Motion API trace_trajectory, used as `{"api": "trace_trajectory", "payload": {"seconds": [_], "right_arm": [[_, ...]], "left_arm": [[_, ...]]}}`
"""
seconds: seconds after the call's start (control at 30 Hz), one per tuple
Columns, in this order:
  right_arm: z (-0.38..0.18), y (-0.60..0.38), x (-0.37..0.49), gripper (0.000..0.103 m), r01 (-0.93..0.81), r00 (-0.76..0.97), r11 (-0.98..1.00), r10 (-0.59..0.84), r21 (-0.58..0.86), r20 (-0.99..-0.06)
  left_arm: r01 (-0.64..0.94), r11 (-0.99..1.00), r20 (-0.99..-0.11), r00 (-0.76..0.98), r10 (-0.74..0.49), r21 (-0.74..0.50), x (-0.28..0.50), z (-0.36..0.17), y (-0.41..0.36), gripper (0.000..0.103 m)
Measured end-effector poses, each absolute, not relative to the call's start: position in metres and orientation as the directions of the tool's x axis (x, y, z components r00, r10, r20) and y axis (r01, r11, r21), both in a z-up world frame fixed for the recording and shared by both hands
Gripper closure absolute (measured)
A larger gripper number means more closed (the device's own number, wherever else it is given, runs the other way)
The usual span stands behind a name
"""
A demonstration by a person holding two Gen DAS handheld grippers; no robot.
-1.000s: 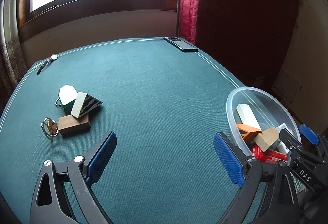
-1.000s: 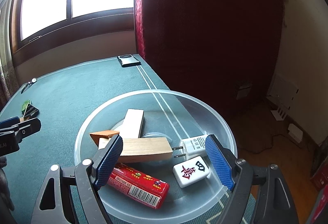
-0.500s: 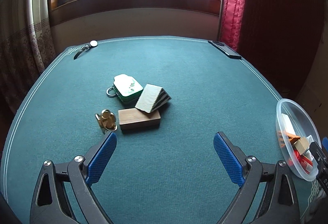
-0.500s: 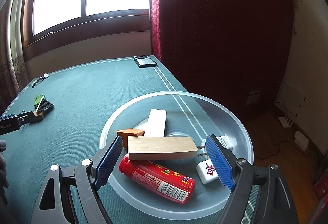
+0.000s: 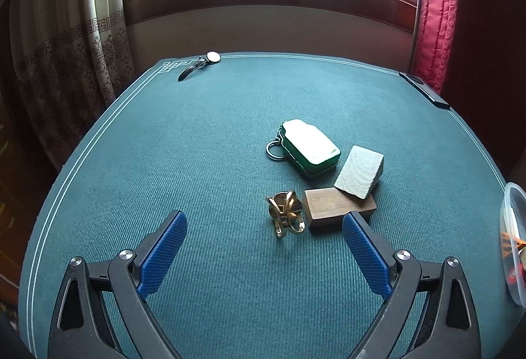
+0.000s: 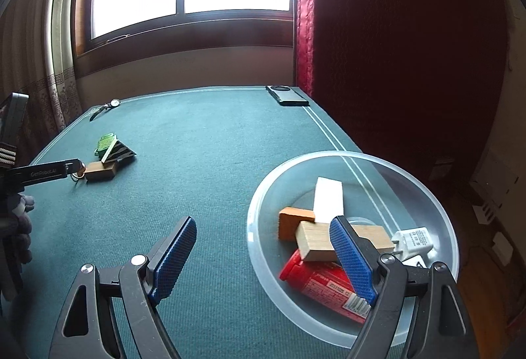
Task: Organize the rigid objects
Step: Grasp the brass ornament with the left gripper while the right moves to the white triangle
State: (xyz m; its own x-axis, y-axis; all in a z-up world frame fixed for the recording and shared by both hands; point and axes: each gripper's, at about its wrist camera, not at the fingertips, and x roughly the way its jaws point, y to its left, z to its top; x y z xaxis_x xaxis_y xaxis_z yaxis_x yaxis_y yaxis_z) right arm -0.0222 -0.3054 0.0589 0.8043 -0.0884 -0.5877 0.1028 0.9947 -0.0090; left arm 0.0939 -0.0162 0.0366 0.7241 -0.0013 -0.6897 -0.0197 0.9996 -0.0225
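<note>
Above the counter, the left tongs are held open before a brass ornament; the right tongs are spread beside the bowl.

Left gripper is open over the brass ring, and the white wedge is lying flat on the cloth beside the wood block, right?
Not quite. The left gripper is open near the brass ring, but the white wedge leans on top of the wood block, not flat beside it. The left wrist view shows it.
</note>
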Motion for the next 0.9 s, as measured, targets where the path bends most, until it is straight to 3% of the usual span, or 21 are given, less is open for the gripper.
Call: {"api": "trace_trajectory", "payload": {"seconds": [0.4, 0.63, 0.9], "right_arm": [[0.052, -0.266, -0.001, 0.017, -0.029, 0.761, 0.999, 0.032, 0.016, -0.648], [0.052, -0.248, 0.007, 0.017, -0.075, 0.751, 0.997, 0.064, 0.011, -0.657], [0.047, -0.235, 0.022, 0.017, -0.105, 0.726, 0.994, 0.092, 0.023, -0.682]], "left_arm": [[-0.034, 0.999, -0.722, 0.691, -0.001, -0.034, 0.122, 0.02, -0.002, 0.008], [-0.031, 0.996, -0.729, 0.683, -0.036, -0.078, 0.126, 0.018, 0.006, 0.025], [-0.044, 0.994, -0.733, 0.679, -0.042, -0.098, 0.127, 0.016, 0.013, 0.027]]}}
